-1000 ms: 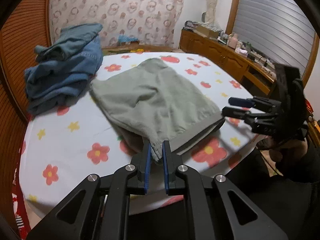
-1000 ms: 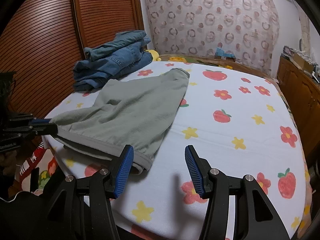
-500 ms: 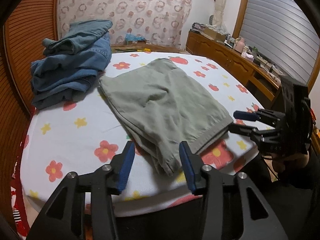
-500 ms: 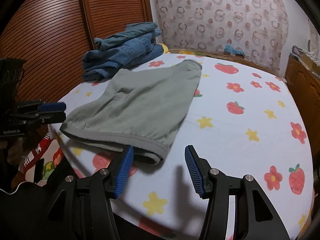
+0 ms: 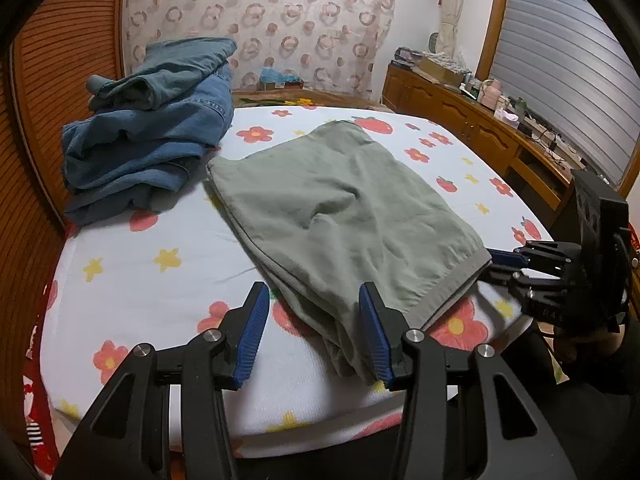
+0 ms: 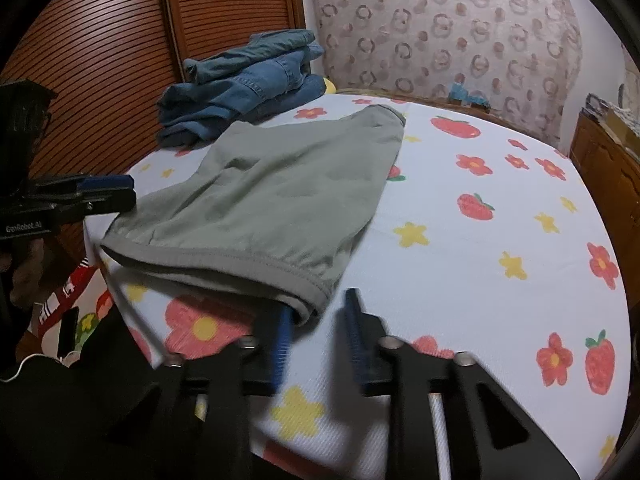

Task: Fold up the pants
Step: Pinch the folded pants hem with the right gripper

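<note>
The grey-green pants (image 5: pixel 340 216) lie folded flat on the near half of the bed (image 5: pixel 160 264), on a white sheet printed with flowers, stars and strawberries; their banded grey edge (image 6: pixel 224 258) runs along the bed's near side and the far end reaches toward the middle of the mattress. The left gripper (image 5: pixel 312 334) hangs at the near-left corner of the cloth with its blue-padded jaws spread wide, one pad on bare sheet and the other (image 5: pixel 374 336) over the bunched corner fold, gripping nothing. The right gripper (image 6: pixel 316 336) sits at the opposite corner of the banded edge, jaws parted and blurred; its left pad (image 6: pixel 282 344) lies right at the cloth's corner, possibly under it, the other on the sheet beside it, and the cloth is not pinched between them. Just beyond the pants on the left a heap of blue denim clothes (image 5: pixel 148 128) is stacked, its lower layer touching or nearly touching the pants' far-left corner. Behind the heap stand slatted brown wooden doors (image 6: pixel 100 40), and a ring-patterned curtain (image 5: pixel 260 20) closes off the far end. Along the right side runs a wooden cabinet (image 5: pixel 472 128) cluttered with small items, under a grey window blind (image 5: pixel 568 72)
</note>
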Tool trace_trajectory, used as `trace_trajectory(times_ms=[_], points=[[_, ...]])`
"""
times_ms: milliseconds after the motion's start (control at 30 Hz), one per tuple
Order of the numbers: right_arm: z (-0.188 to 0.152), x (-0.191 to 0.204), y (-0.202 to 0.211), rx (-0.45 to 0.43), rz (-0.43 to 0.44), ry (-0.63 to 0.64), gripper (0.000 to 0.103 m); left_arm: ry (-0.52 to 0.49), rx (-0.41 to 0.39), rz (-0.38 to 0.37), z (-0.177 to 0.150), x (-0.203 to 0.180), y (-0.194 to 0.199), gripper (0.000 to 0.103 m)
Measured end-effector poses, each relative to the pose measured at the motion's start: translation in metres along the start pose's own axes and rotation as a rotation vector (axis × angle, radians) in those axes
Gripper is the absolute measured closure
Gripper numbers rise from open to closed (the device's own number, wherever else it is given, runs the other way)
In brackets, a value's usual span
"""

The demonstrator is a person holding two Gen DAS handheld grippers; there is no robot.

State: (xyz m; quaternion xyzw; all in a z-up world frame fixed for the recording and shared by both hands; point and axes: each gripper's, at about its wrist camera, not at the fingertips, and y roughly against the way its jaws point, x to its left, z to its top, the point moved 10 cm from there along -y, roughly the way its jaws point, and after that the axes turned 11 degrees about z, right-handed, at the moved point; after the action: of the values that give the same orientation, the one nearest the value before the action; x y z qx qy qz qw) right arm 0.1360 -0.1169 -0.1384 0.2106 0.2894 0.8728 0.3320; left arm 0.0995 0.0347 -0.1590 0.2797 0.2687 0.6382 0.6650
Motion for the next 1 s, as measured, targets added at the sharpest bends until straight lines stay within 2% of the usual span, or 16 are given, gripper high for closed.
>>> trace_trajectory(times_ms=[67, 167, 400, 600, 700, 800, 1000], points=[[-0.001, 0.005, 0.001, 0.0, 0.014, 0.018, 0.096, 0.003, -0.01, 0.008, 0.002, 0.001, 0.0, 0.055], [-0.002, 0.007, 0.01, -0.014, 0.001, 0.039, 0.097, 0.003, -0.029, 0.028, 0.009, 0.004, -0.005, 0.055], [-0.012, 0.003, 0.023, -0.029, -0.011, 0.012, 0.098, 0.028, 0.002, 0.05, 0.02, 0.016, -0.034, 0.055], [-0.011, 0.002, 0.019, -0.018, -0.019, 0.001, 0.098, 0.021, 0.048, 0.054, 0.015, 0.014, -0.056, 0.055], [-0.011, 0.0, 0.019, -0.019, -0.015, -0.01, 0.098, 0.003, 0.064, 0.09, 0.009, 0.017, -0.062, 0.055], [-0.012, -0.003, 0.02, -0.019, -0.008, -0.023, 0.098, -0.018, 0.053, 0.124, 0.006, 0.024, -0.063, 0.055], [-0.013, -0.004, 0.023, -0.015, -0.007, -0.031, 0.098, 0.003, 0.056, 0.131, 0.004, 0.031, -0.058, 0.055]])
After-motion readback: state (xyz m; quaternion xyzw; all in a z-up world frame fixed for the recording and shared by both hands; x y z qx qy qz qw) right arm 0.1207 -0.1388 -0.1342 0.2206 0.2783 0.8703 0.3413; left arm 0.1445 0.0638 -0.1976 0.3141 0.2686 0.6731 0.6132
